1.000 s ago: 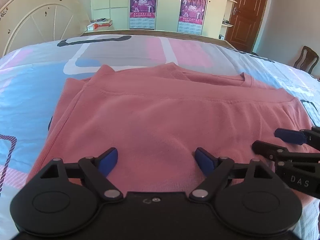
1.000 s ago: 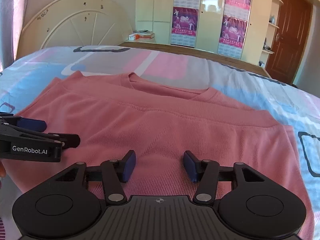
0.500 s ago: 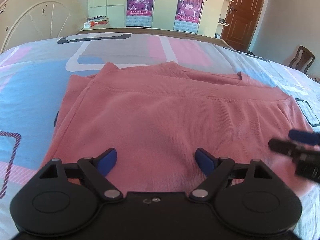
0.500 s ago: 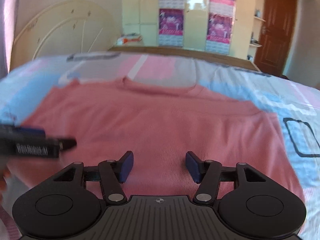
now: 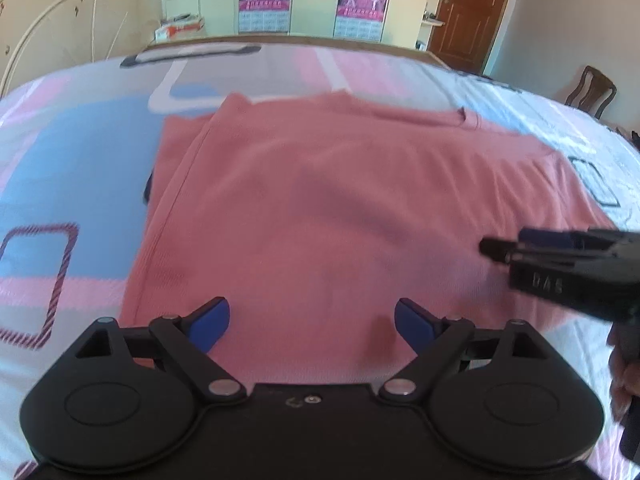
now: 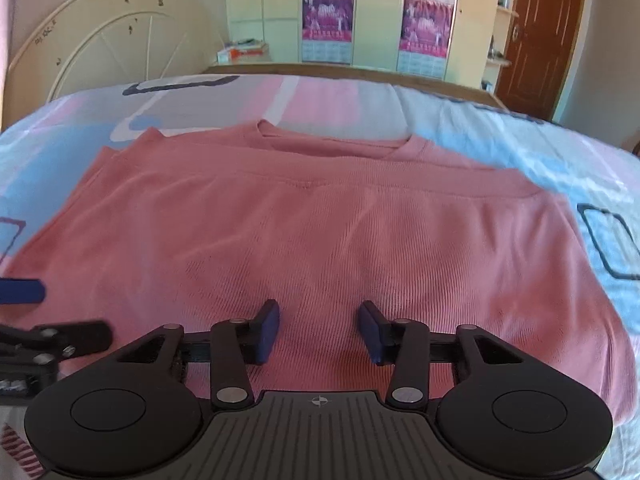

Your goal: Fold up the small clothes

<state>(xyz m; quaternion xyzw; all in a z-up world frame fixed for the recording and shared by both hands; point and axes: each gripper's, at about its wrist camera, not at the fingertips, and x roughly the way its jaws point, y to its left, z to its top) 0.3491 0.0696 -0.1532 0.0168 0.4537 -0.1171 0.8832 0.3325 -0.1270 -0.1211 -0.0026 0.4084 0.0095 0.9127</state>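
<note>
A salmon-pink shirt [image 5: 320,208] [image 6: 320,232] lies folded in half on the bed, its upper layer's hem short of the neckline at the far side. Over the shirt's near edge my left gripper [image 5: 311,322] hangs wide open, its jaws still opening, nothing between them. The right gripper [image 6: 319,328] also stands over the near edge; its jaws are closing with only flat cloth below them, pads not pressing on anything. In the left wrist view the right gripper [image 5: 516,246] enters from the right. In the right wrist view the left gripper [image 6: 48,308] shows at the left edge.
The bed sheet [image 5: 80,168] is patterned in pink, blue and grey. A cream headboard [image 6: 104,52] stands at the far left, wardrobes with posters [image 6: 426,20] behind, a brown door [image 6: 536,32] at the right. A wooden chair [image 5: 592,92] stands beside the bed. A hand [image 5: 624,372] holds the right gripper.
Both grippers have pulled back toward the shirt's near edge. The right gripper's jaws have narrowed; the left's have widened slightly. The shirt lies as before.
</note>
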